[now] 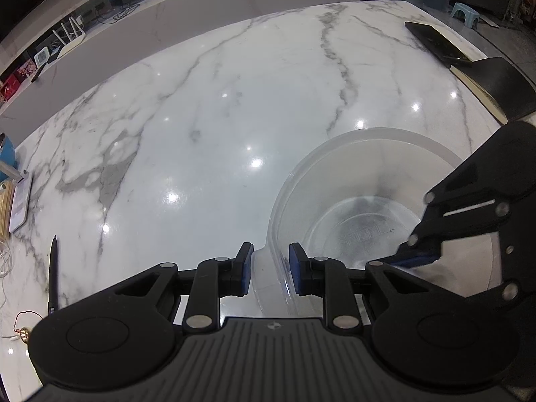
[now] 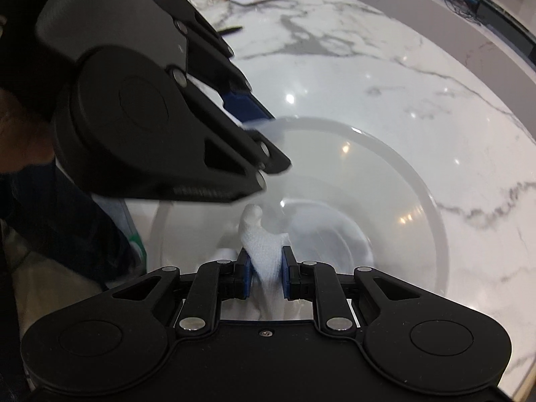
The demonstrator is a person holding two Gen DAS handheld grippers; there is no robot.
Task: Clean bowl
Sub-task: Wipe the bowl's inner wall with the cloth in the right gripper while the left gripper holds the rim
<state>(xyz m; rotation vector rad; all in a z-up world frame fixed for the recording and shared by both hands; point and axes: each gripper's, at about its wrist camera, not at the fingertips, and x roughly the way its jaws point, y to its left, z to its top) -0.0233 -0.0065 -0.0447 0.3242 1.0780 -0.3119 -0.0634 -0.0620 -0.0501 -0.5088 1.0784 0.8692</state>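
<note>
Bowl held and wiped on white marble table [image 1: 234,100].

Left gripper [image 1: 270,269] clamps near rim of clear round plastic bowl [image 1: 368,174]; right gripper [image 2: 266,273] grasps white cloth wad [image 2: 263,241] inside.

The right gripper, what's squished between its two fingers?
A white cloth, pinched by the right gripper over the bowl. The right wrist view shows it.

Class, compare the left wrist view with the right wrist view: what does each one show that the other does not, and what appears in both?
Only the left wrist view shows the left tool clamped on the bowl rim, plus a black phone.

Only the right wrist view shows the white cloth pinched in the right tool, down inside the bowl.

Both show the clear plastic bowl, the marble table, a black pen and the other tool.
</note>
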